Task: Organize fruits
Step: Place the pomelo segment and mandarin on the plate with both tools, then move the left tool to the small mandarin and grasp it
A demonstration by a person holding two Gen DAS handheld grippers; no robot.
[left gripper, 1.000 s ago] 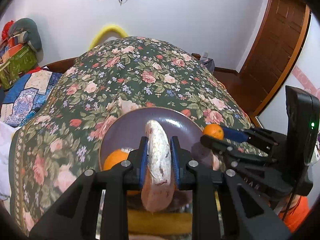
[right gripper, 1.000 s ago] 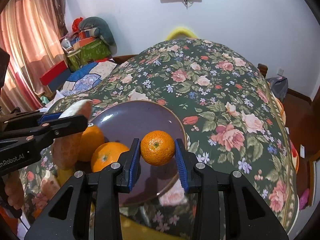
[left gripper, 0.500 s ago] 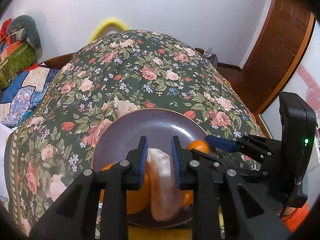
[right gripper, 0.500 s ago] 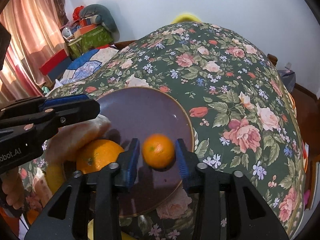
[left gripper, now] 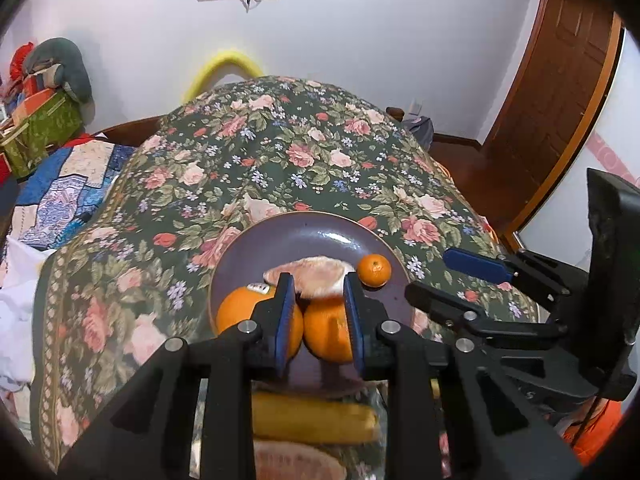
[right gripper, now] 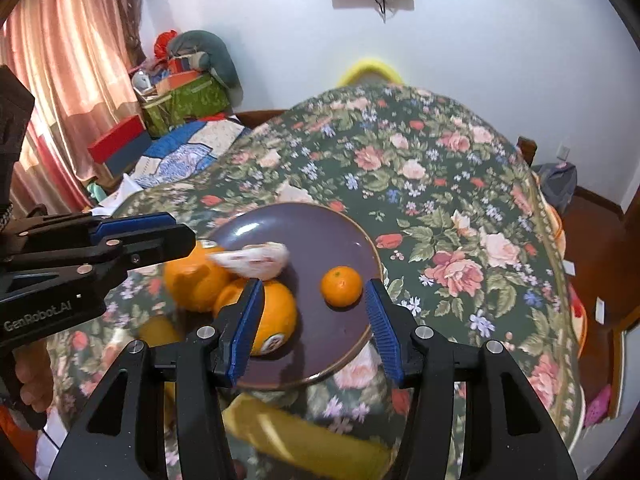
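Note:
A purple plate [left gripper: 320, 236] [right gripper: 320, 224] sits on the floral tablecloth. On it lie two big oranges [left gripper: 236, 308] [right gripper: 276, 312], a pale pomelo wedge [left gripper: 312, 274] [right gripper: 256, 258] resting on them, and a small mandarin [left gripper: 374, 269] [right gripper: 341, 286]. My left gripper [left gripper: 318, 320] is open and empty, just above the near oranges. My right gripper [right gripper: 316, 328] is open wide and empty, drawn back from the mandarin; it also shows in the left wrist view [left gripper: 448, 276].
A yellow banana [left gripper: 312, 420] [right gripper: 304, 436] and another pomelo piece [left gripper: 296, 464] lie on the cloth in front of the plate. The flowered tablecloth [left gripper: 300, 160] stretches beyond. A bed with clutter [right gripper: 180, 92] is left, a wooden door [left gripper: 560, 80] right.
The left gripper let go of the pomelo wedge onto the oranges and pulled back. The right gripper released the mandarin onto the plate, opened wide and withdrew.

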